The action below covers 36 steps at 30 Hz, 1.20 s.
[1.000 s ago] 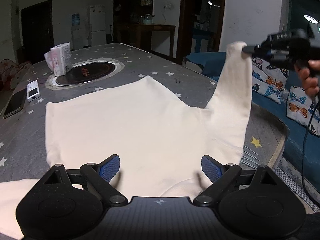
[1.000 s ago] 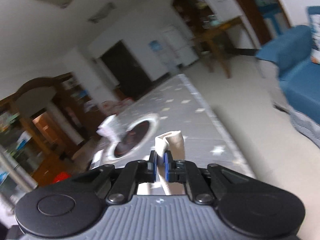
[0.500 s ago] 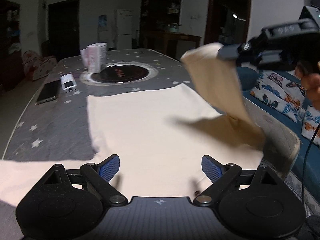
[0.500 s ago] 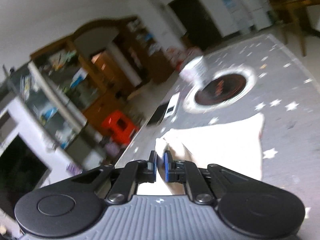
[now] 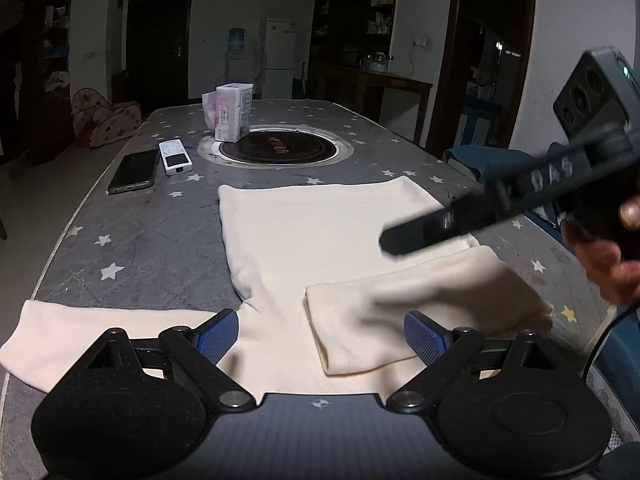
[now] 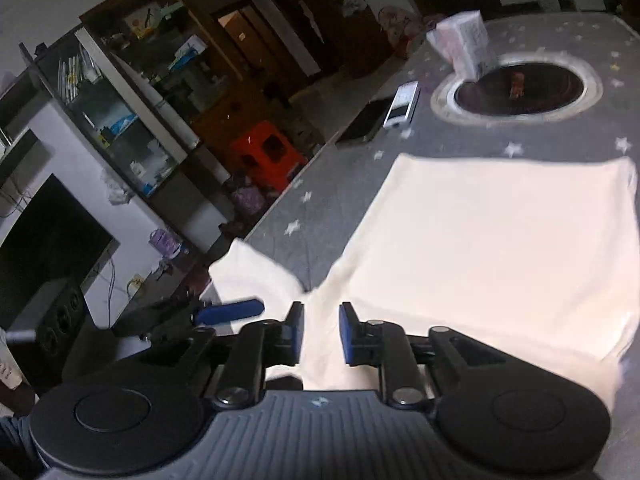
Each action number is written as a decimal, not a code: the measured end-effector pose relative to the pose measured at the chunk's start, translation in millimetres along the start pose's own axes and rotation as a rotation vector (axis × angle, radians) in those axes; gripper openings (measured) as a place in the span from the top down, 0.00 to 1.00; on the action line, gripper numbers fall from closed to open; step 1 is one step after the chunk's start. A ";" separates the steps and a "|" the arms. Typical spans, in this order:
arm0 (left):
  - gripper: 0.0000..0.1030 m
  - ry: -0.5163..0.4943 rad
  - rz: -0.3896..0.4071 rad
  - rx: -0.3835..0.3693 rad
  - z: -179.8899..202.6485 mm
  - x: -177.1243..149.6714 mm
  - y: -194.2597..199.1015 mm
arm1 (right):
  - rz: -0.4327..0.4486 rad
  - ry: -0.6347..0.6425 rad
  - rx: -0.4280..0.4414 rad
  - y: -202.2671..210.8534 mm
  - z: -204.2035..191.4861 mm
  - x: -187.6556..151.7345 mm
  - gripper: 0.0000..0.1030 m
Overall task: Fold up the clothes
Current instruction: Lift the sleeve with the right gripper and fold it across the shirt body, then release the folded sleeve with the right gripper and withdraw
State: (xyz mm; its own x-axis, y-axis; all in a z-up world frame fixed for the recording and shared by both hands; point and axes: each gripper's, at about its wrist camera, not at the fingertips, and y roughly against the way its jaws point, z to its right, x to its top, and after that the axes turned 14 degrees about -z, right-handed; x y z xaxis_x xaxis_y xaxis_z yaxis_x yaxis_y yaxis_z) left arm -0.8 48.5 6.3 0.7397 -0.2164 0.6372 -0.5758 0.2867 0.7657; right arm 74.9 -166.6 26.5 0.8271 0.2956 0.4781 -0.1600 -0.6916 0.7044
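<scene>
A cream long-sleeved top [image 5: 320, 232] lies flat on the grey star-print table [image 5: 140, 240]. Its right sleeve [image 5: 400, 316] is folded across the chest; its left sleeve [image 5: 100, 328] lies stretched out to the left. My left gripper [image 5: 318, 336] is open and empty, low over the top's near edge. My right gripper [image 6: 321, 334] is open with cloth between its blue pads, which do not touch it. It also shows blurred in the left wrist view [image 5: 500, 204], above the folded sleeve. The top [image 6: 500, 248] fills the right wrist view.
A phone [image 5: 134, 171], a white remote [image 5: 175, 157] and a tissue pack [image 5: 230, 111] lie beyond the top, beside a round inset cooktop [image 5: 276, 148]. A blue sofa [image 5: 616, 344] stands along the table's right edge. The left gripper's blue pad [image 6: 230, 310] shows at left.
The right gripper carried the right sleeve over from the right, laid it across the chest and opened. The left gripper stayed open over the near edge.
</scene>
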 end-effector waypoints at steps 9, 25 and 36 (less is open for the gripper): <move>0.30 -0.061 -0.001 -0.056 14.8 7.9 -11.5 | 0.036 0.070 -0.221 62.9 16.7 15.9 0.77; 0.63 -0.054 -0.087 -0.085 14.5 6.3 -36.5 | -0.074 0.142 -0.551 31.6 52.3 -50.7 0.79; 0.62 -0.001 -0.073 -0.084 7.1 3.8 -26.1 | -0.031 0.278 -0.575 20.8 19.2 -46.8 0.79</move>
State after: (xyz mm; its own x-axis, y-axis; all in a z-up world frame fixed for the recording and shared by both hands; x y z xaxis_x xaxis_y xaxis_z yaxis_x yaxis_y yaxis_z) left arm 14.6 33.6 -10.7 0.7782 -0.2409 0.5800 -0.4890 0.3472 0.8002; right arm 43.1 -207.5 8.7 0.6775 0.5235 0.5167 -0.4655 -0.2388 0.8522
